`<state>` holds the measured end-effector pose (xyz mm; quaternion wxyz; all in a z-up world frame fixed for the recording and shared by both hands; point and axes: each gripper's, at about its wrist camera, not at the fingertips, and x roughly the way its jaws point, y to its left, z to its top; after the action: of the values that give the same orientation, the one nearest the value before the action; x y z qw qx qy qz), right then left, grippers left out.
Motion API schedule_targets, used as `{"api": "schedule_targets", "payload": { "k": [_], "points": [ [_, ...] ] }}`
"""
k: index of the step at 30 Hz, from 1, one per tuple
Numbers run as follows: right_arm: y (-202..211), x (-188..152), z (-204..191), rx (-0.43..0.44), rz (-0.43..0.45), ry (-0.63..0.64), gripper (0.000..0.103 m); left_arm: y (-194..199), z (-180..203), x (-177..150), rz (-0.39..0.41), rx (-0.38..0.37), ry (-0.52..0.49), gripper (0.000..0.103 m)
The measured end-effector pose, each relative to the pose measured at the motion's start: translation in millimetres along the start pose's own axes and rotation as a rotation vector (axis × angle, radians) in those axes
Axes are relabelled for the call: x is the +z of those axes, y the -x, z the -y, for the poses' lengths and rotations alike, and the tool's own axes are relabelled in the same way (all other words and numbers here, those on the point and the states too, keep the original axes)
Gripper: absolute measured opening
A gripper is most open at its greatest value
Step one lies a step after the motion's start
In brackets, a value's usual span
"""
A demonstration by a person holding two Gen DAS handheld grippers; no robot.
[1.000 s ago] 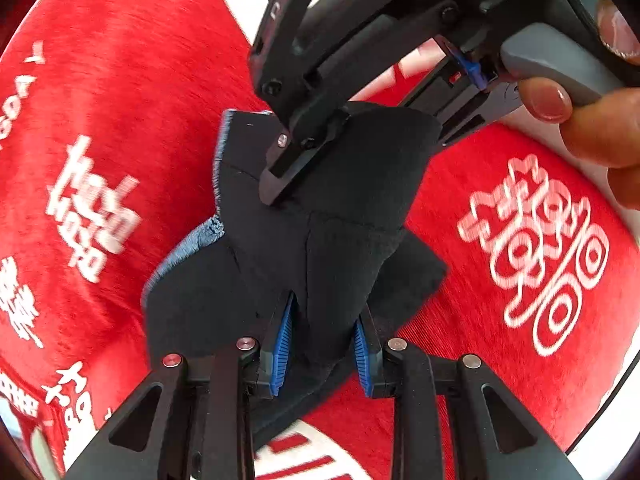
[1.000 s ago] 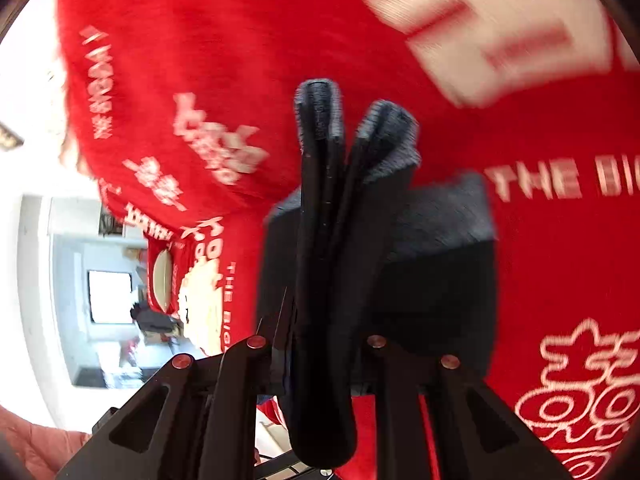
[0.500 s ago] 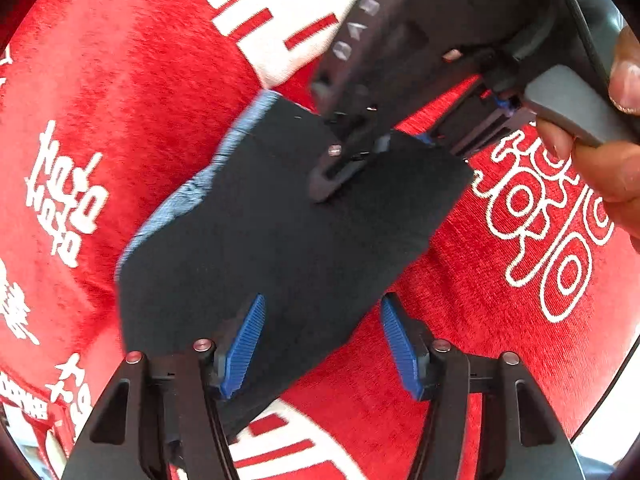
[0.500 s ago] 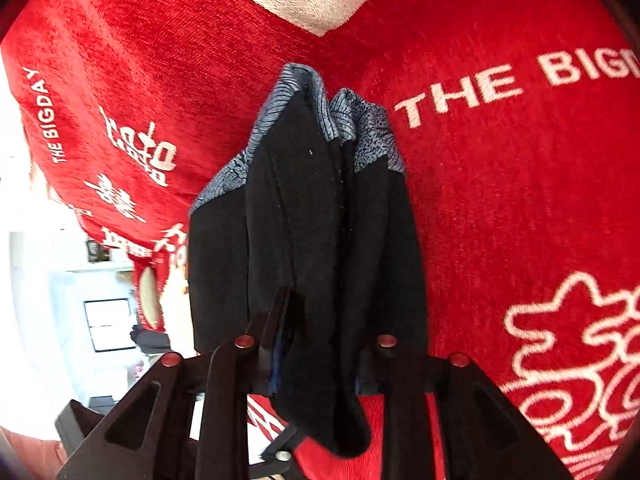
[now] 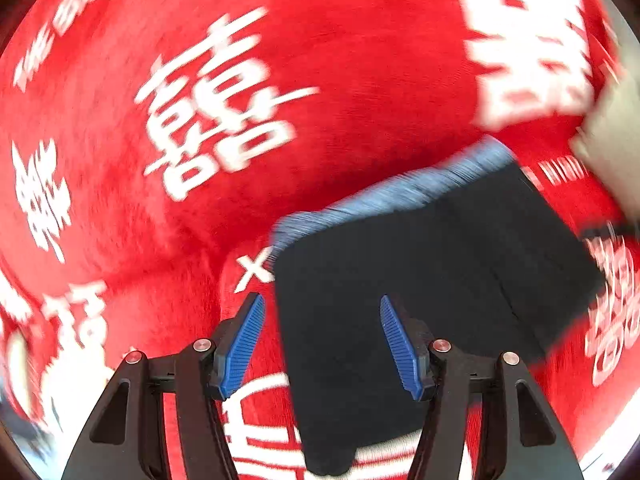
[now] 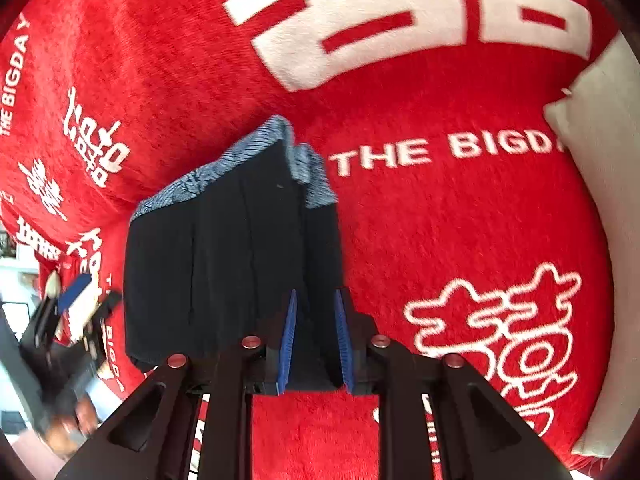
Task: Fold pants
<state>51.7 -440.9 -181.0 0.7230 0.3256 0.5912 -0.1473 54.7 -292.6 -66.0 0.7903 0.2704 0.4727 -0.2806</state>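
Left gripper (image 5: 322,344): jaws apart, holding nothing, poised above the near edge of the pants (image 5: 420,300).
Pants: dark, folded into a compact rectangle, lying on the red blanket (image 5: 280,160).
Right gripper (image 6: 316,344): jaws clamped on the pants' near edge.
Risk: if the right gripper lifted or dragged, the stacked layers would likely splay and undo the fold.

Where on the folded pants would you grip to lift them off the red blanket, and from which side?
Judging by how the pants lie flat, grip the stacked dark edge opposite the blue waistband, approaching low along the blanket so all layers are pinched together.
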Motion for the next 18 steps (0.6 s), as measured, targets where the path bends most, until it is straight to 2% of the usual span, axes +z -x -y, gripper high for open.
{"api": "schedule_targets", "payload": {
  "k": [5, 9, 13, 16, 18],
  "points": [
    [-14.6, 22.1, -28.6, -0.028, 0.01, 0.049, 0.022, -52.3, -59.5, 31.8, -0.09, -0.046, 0.25, 0.062],
    [-23.7, 52.6, -46.8, -0.022, 0.042, 0.054, 0.022, -90.2, -77.2, 41.2, -0.157, -0.064, 0.34, 0.062],
    [-41.0, 68.9, -58.7, -0.054, 0.035, 0.098, 0.022, -118.3, -79.6, 38.1, -0.212, -0.05, 0.366, 0.062],
    [-63.3, 57.0, -53.1, -0.092, -0.001, 0.115, 0.021, -127.4, -69.3, 31.0, -0.194, -0.009, 0.314, 0.062],
    [-66.5, 49.3, -50.6, -0.089, 0.031, 0.135, 0.02, -131.2, -62.0, 26.5, -0.182, 0.015, 0.28, 0.062]
  ]
}}
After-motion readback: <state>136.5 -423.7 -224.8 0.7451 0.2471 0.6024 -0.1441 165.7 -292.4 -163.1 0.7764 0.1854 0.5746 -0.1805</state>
